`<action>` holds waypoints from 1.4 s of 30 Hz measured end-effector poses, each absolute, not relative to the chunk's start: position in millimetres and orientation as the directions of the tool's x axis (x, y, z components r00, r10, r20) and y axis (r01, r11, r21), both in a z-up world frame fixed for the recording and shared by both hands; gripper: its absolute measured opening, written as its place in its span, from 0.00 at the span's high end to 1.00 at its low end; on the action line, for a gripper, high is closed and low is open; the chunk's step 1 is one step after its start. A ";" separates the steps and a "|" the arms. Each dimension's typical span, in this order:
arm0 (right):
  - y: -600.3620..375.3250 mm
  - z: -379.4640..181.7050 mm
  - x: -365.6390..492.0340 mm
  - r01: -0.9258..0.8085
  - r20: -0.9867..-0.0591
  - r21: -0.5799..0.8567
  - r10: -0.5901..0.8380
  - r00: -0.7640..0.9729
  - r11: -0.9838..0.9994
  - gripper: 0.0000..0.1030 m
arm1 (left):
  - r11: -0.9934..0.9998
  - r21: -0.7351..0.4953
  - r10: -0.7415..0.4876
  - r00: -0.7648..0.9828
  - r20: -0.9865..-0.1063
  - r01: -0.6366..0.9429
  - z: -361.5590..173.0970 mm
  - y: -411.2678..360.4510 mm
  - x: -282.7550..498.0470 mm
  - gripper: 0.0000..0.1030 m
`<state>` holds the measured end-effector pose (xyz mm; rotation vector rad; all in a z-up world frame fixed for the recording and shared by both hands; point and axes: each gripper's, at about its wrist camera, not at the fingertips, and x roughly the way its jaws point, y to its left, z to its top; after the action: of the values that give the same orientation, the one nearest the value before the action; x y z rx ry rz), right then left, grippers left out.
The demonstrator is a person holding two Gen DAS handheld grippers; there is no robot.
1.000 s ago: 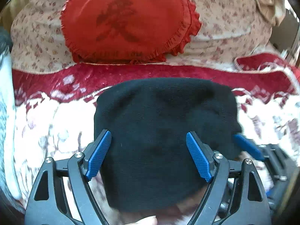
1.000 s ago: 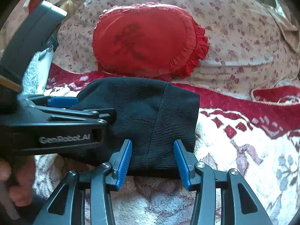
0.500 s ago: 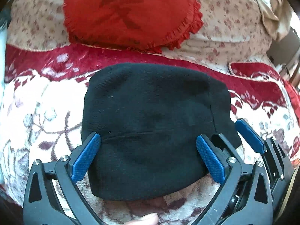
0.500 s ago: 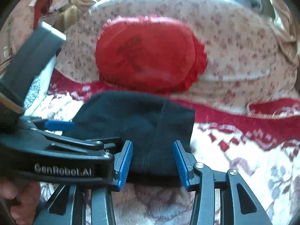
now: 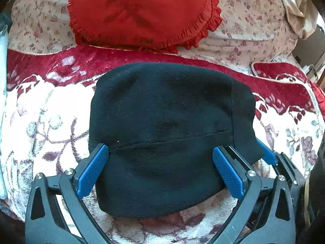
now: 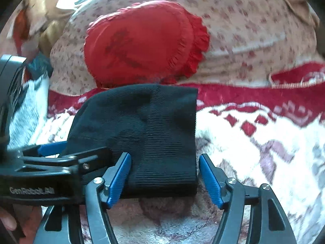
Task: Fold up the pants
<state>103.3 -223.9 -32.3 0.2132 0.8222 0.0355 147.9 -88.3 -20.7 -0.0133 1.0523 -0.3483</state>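
The black knit pants (image 5: 162, 126) lie folded into a compact rectangle on the red and cream floral blanket (image 5: 40, 118). My left gripper (image 5: 160, 164) is open, its blue pads wide apart on either side of the bundle's near part, holding nothing. My right gripper (image 6: 164, 172) is open too, its blue pads flanking the ribbed right end of the pants (image 6: 146, 130). In the right wrist view the left gripper (image 6: 61, 154) reaches in from the left over the pants' near edge. In the left wrist view a blue finger of the right gripper (image 5: 268, 154) pokes out at the bundle's right corner.
A red ruffled cushion (image 5: 142, 14) leans on a floral pillow (image 5: 254, 20) behind the pants. It also shows in the right wrist view (image 6: 146, 40). A pale grey cloth (image 6: 26, 109) lies at the left. A beige cloth (image 5: 298, 10) is at the far right.
Both grippers have drawn back and tilted down from the folded pants. The right gripper's jaws have opened wider. The pants lie still on the blanket.
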 end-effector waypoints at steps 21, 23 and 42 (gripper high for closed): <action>-219.6 -31.6 103.5 0.045 -0.723 0.166 0.090 0.685 0.985 0.34 | 0.945 -0.189 -0.295 0.448 -0.844 0.267 -19.8 -87.0 147.2 0.01; -219.4 -31.6 103.4 0.045 -0.723 0.165 0.090 0.685 0.985 0.34 | 0.945 -0.190 -0.297 0.448 -0.844 0.267 -19.6 -86.9 147.2 0.01; -219.5 -29.8 104.5 0.037 -0.720 0.104 0.050 0.693 0.994 0.34 | 0.944 -0.200 -0.303 0.447 -0.841 0.264 -18.5 -85.9 147.3 0.01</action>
<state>104.5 -219.5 -29.8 0.1137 0.8061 0.0075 147.3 -85.9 -18.5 -0.0418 1.0501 -0.3512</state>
